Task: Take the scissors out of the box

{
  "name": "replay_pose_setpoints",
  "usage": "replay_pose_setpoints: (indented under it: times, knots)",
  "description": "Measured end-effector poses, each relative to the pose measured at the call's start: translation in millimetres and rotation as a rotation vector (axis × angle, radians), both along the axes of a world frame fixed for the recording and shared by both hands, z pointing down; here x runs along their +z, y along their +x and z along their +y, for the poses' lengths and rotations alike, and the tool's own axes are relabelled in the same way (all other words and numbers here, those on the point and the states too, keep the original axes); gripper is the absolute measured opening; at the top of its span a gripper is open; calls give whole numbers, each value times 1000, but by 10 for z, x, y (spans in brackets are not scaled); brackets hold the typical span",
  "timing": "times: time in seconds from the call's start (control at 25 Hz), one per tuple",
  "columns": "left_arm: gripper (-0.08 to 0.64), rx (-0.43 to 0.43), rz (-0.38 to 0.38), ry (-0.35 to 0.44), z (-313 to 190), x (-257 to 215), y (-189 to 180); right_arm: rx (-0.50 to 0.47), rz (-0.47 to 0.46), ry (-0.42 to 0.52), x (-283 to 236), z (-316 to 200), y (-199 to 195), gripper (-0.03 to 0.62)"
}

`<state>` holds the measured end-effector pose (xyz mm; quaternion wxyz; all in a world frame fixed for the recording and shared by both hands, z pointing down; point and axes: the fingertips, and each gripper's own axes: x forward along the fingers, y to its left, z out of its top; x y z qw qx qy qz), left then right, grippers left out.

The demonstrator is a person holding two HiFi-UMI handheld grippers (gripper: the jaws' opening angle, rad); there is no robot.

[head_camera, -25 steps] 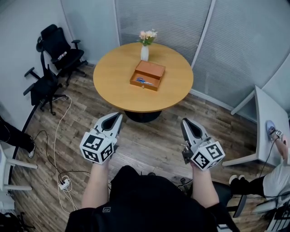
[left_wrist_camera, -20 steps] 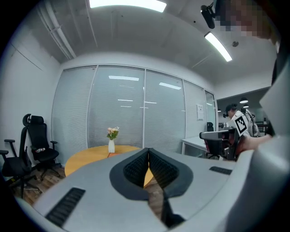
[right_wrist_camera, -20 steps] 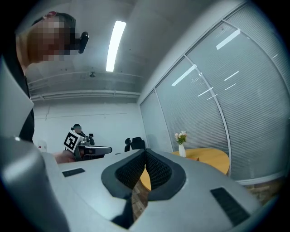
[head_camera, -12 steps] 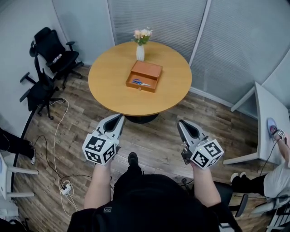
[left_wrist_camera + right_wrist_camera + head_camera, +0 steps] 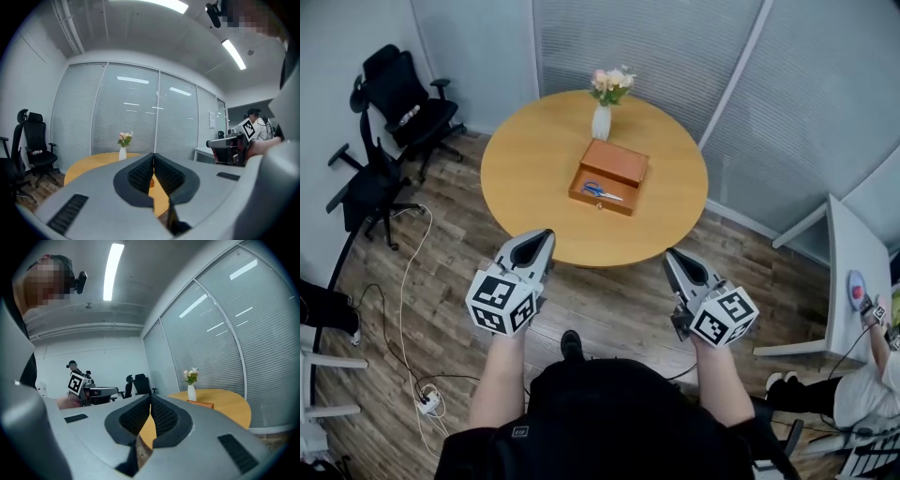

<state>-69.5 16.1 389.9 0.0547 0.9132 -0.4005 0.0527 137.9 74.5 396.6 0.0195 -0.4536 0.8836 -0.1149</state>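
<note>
I'm holding the left gripper and the right gripper out ahead of my body, side by side and well apart, both pointing forward and about level. Each one's jaws are sitting closed tip to tip, gripping nothing. My left forearm and right forearm are reaching forward, bare.

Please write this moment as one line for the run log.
stage: pre-reach | left gripper: shut, empty | right gripper: shut, empty | scissors: inside open box | box: on round table

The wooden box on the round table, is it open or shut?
Open. The head view looks straight into the box, and the blue-handled scissors lie uncovered inside it.
</note>
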Motion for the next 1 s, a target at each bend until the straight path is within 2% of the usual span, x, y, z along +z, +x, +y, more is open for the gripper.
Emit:
replay_pose_setpoints:
  times: [0.28,0.56,0.76,1.0]
  knots:
    - [14,15,5,16,-540,-84,-394,-17,15,-8,-47,-598,-518,37]
    - [14,12,31,-40,-860,137,-627,-38,35,-51,110,-926,-815,37]
    - [14,-14,33,-75,-1145,234,-569,-34,31,-51,91,-1239,-639,37]
    - [14,-18,-10,-74,-1577,243,-320,-46,-20,-61,238,-1799,-367,37]
